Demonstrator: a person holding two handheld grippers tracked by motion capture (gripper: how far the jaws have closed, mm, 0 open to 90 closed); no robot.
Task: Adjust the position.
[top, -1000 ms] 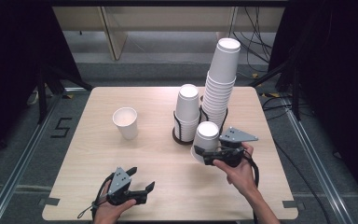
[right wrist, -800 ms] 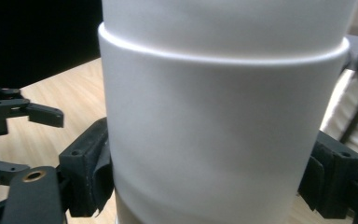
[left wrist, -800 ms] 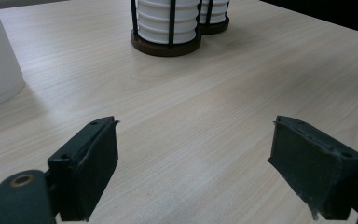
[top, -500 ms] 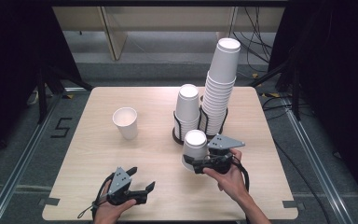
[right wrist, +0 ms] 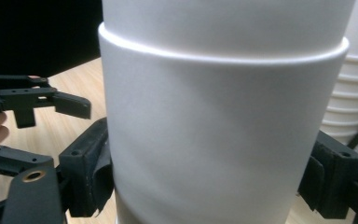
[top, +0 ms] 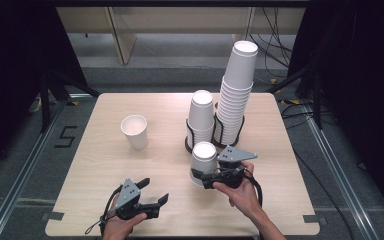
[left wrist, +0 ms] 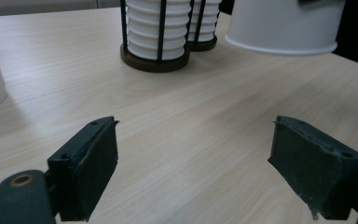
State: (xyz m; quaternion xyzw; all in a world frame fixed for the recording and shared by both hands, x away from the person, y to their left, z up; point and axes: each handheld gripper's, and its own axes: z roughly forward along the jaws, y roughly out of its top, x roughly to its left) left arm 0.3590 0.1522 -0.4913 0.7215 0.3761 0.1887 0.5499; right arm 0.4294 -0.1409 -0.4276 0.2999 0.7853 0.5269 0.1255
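High view: Compared with a second ago, carried cup [top: 203, 159] shifted out from beside the wire holder [top: 215, 144] toward the near, open part of the table [top: 95, 200]. Upside down, base upward, clamped low on its wall by the right gripper [top: 207, 178]. Short stack [top: 201, 112] and tall stack [top: 237, 95] unchanged in the holder. Single upright cup [top: 135, 131] unchanged, well apart at left. Left gripper [top: 155, 190] unmoved near the front edge, jaws spread, nothing between them.

Left gripper view: Both jaws wide apart over bare wood. Carried cup at upper right, rim downward; contact with the table cannot be told.

Right gripper view: Pads [right wrist: 91, 172] pressed against both sides of the white wall. Firm grasp. Rim line across the wall; one cup or two nested cannot be told.

Judgement: separation from the stack complete; transfer under way; placement or handover to the waiting left gripper likely next.
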